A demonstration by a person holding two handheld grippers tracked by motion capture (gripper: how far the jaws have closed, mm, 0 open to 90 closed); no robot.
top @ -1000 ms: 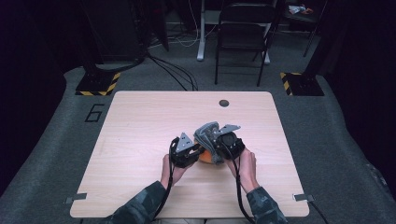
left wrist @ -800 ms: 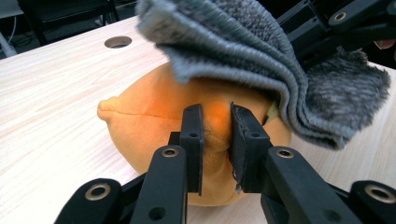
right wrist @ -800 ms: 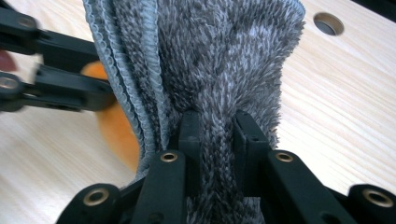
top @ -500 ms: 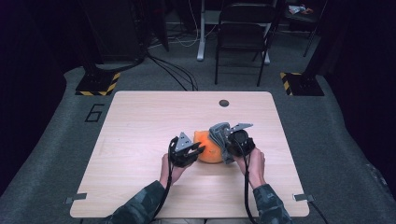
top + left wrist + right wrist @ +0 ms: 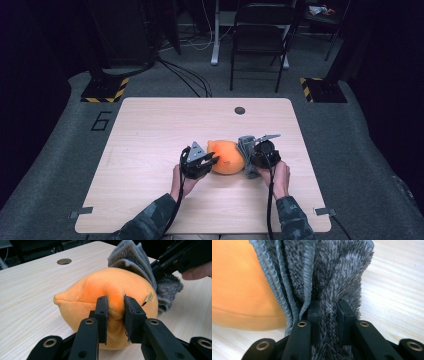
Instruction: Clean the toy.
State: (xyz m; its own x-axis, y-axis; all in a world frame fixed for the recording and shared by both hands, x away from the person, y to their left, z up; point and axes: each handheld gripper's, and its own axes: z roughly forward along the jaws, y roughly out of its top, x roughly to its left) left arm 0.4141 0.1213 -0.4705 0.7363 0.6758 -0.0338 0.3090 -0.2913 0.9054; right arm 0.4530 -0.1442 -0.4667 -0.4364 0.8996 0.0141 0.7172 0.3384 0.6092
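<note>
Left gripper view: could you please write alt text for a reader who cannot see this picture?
The left tongs pinch a fold of an orange plush toy that rests on a light wooden table. Behind the toy, the right tongs hold a grey fuzzy cloth against its far side. A round hole shows in the tabletop further back.

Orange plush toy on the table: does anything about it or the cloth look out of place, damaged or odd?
Nothing looks damaged. The orange plush toy is pinched into a fold by the left gripper. The grey cloth is bunched in the right gripper and pressed against the toy's far side. The table shows no spill.
</note>
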